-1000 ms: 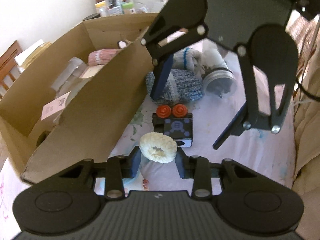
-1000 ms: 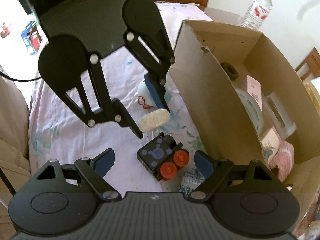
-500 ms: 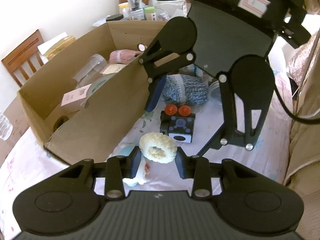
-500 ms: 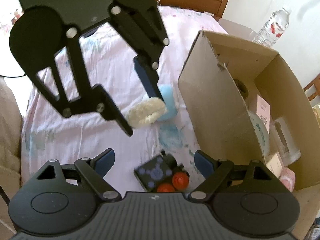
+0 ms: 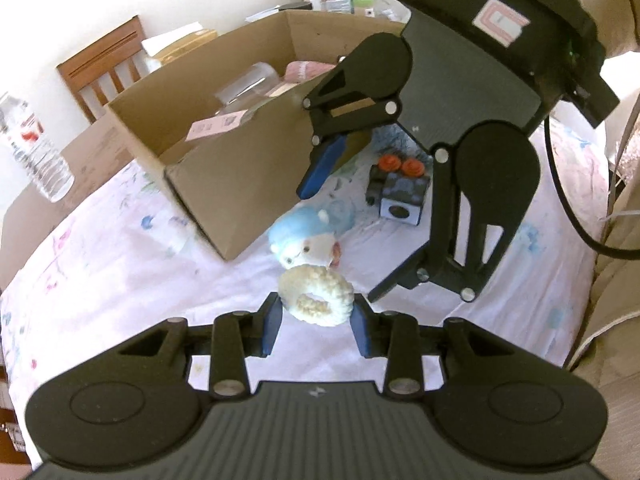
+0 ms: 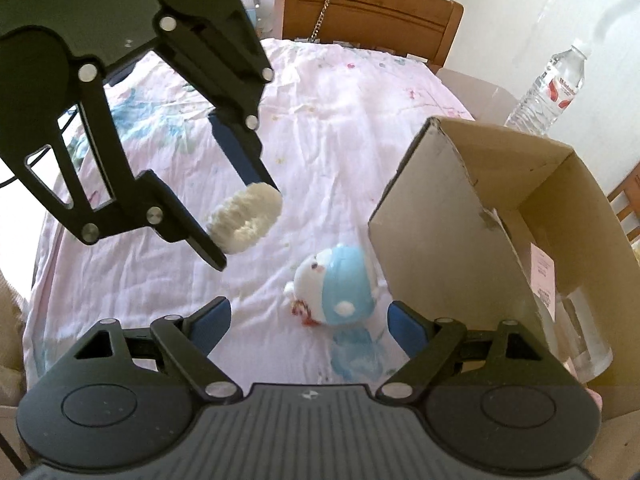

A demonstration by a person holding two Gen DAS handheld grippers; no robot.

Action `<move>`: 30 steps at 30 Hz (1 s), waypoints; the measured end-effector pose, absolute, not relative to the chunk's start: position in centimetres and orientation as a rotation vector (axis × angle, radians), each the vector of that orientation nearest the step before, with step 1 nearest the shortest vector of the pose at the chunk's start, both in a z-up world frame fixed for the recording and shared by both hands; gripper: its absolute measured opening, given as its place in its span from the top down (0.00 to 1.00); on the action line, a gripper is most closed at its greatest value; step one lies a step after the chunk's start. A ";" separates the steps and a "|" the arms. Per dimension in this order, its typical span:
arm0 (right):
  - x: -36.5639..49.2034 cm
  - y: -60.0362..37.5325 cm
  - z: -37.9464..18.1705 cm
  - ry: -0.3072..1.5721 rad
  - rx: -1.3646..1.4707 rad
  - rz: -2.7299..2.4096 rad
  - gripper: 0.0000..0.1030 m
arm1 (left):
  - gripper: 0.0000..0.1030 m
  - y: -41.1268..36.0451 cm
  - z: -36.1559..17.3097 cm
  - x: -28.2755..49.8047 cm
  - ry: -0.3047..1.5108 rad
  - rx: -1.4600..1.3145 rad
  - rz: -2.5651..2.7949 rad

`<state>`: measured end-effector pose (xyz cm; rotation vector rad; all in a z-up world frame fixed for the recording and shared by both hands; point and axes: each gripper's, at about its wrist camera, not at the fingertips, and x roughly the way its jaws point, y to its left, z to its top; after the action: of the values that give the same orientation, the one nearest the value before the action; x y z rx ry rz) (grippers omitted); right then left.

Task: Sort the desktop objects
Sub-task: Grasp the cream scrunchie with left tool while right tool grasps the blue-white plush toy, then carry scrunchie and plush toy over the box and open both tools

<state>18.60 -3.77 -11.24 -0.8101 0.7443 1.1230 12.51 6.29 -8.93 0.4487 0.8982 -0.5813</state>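
Observation:
My left gripper (image 5: pixel 316 316) is shut on a cream fuzzy ring (image 5: pixel 316 294), held in the air above the pink floral cloth; the ring (image 6: pixel 246 220) also shows in the right wrist view. A blue and white plush toy (image 6: pixel 336 292) lies on the cloth beside the cardboard box (image 6: pixel 452 220). My right gripper (image 6: pixel 308 320) hangs over the plush with a finger on each side; its jaws are closing, and the pads do not touch it. A black toy car with orange wheels (image 5: pixel 400 192) sits behind the plush (image 5: pixel 304 240).
The open cardboard box (image 5: pixel 224 168) holds a clear jar (image 5: pixel 248 84), a pink labelled carton (image 5: pixel 216 126) and a pink knitted item (image 5: pixel 304 68). A water bottle (image 6: pixel 556 84) stands beyond the box. Wooden chairs (image 6: pixel 368 4) border the table.
My left gripper carried the ring away from the toy car, toward the box's near corner. The right gripper moved from above the car to over the plush, and its jaws narrowed slightly.

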 end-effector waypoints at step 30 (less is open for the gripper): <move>19.6 -1.1 -10.1 0.780 -0.730 0.941 0.44 | 0.65 8.7 -7.5 12.0 0.879 0.408 -0.540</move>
<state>19.59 -1.11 -10.11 -0.7300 0.7797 0.9409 12.00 8.68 -7.47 0.4079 0.8792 -0.5403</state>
